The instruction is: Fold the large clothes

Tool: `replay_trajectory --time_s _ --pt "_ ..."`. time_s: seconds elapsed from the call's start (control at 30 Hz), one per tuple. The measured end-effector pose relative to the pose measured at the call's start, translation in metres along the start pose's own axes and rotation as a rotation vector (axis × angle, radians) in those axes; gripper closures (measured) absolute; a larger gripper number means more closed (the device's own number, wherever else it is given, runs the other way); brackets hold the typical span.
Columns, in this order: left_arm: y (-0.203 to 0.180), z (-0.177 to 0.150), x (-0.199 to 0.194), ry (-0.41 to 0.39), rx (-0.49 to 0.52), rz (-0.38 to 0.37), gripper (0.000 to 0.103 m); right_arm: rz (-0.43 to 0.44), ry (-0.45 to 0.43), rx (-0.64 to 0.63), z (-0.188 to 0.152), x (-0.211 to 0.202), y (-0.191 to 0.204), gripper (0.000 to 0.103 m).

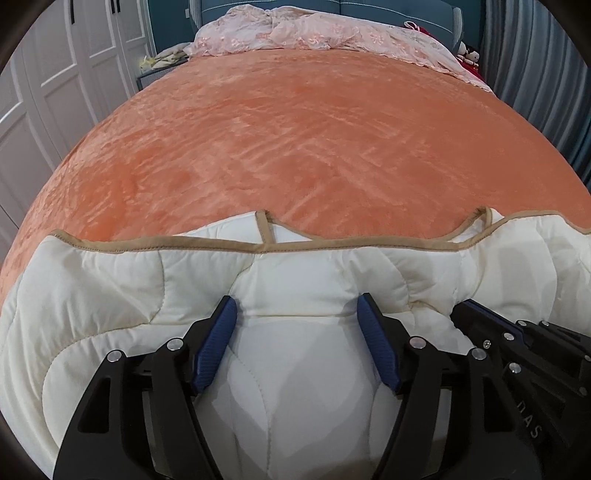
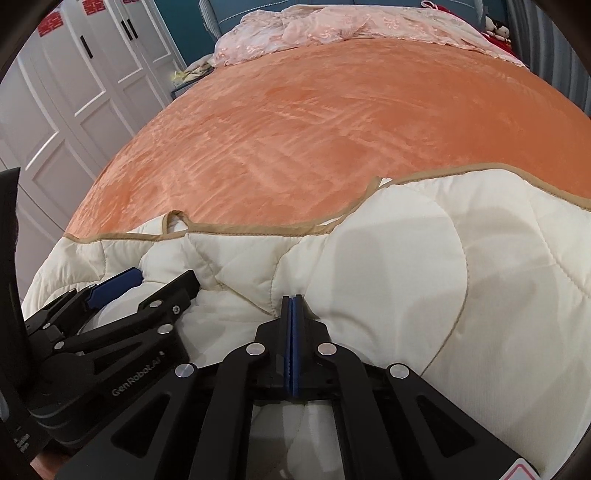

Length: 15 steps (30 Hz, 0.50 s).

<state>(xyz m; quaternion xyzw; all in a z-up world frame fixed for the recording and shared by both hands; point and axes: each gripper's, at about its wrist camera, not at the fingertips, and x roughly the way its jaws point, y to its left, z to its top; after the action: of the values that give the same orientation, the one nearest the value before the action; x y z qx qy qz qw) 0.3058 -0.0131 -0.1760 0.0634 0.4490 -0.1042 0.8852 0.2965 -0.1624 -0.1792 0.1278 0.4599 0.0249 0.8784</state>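
Observation:
A cream quilted garment with tan binding [image 1: 122, 280] lies bunched at the near edge of the bed; it also shows in the right wrist view [image 2: 406, 251]. My left gripper [image 1: 297, 308] is open, its blue pads on either side of a raised fold of the garment. My right gripper [image 2: 291, 299] is shut, its pads pressed together on a pinch of the garment's fabric. The right gripper shows at the lower right of the left wrist view [image 1: 517, 336], and the left gripper at the lower left of the right wrist view [image 2: 125, 284].
The bed is covered by an orange plush blanket [image 1: 295, 140]. A pink lace cover [image 1: 314, 33] lies over the pillows at the headboard. White wardrobe doors [image 1: 55, 92] stand at the left, grey curtains [image 1: 546, 85] at the right.

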Motion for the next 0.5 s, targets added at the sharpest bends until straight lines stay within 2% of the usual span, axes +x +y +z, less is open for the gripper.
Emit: replay_trajectory --time_s 0.4,0.47,0.5 --pt "-0.004 0.002 0.004 -0.021 0.006 0.030 0.034 0.000 -0.058 0.027 0.001 -0.007 -0.004 0.103" --pt "-0.002 0.002 -0.001 -0.020 -0.001 0.025 0.034 -0.030 -0.082 0.060 0.003 -0.017 -0.008 0.103" --pt "-0.001 0.003 -0.005 -0.013 -0.005 0.020 0.033 -0.074 -0.118 0.098 0.002 -0.032 -0.012 0.103"
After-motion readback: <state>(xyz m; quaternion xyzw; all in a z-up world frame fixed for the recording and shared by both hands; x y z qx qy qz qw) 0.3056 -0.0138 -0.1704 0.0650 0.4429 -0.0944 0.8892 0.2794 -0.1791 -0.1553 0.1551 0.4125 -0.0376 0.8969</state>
